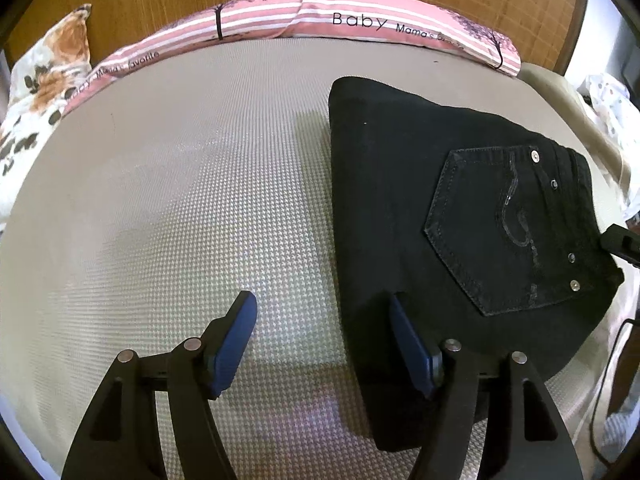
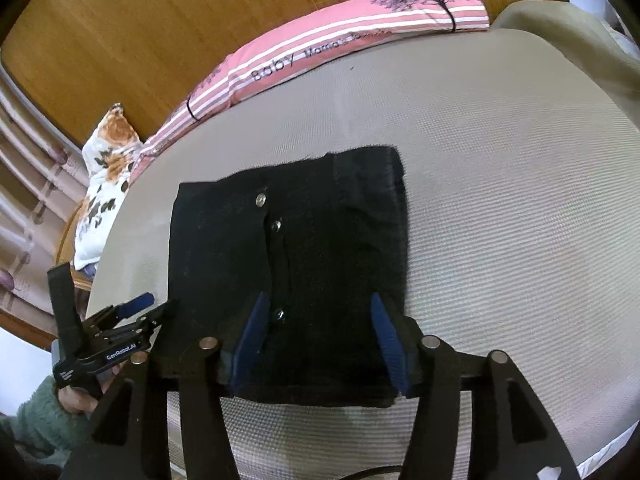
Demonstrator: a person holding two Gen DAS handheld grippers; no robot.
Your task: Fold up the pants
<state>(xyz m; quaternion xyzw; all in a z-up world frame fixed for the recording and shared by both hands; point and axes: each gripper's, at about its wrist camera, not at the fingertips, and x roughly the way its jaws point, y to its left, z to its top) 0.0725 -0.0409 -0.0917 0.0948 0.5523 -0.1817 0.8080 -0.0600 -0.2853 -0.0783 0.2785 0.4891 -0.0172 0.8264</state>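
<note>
Main risk we see: the pants [image 2: 288, 264] are already a compact black packet on the bed [image 1: 180, 200], so any snag undoes the fold. The left tongs [image 1: 324, 340] have their right pad just at the packet's near-left corner; if we drag sideways w/ it touching, the top layer could peel back. Same for the right tongs [image 2: 316, 340], which sit over the packet's near edge: lifting w/ cloth caught on a pad would pull layers apart.

Both tongs look spread apart, gripping nothing. Can't tell if the pads touch the cloth or just hover.

Pants lie on the bed's right-hand part, pocket side up, well short of the pillow [image 1: 320, 12]. Rel. to left tongs: ahead and to the right. Rel. to right tongs: straight ahead, near edge between the pads.
</note>
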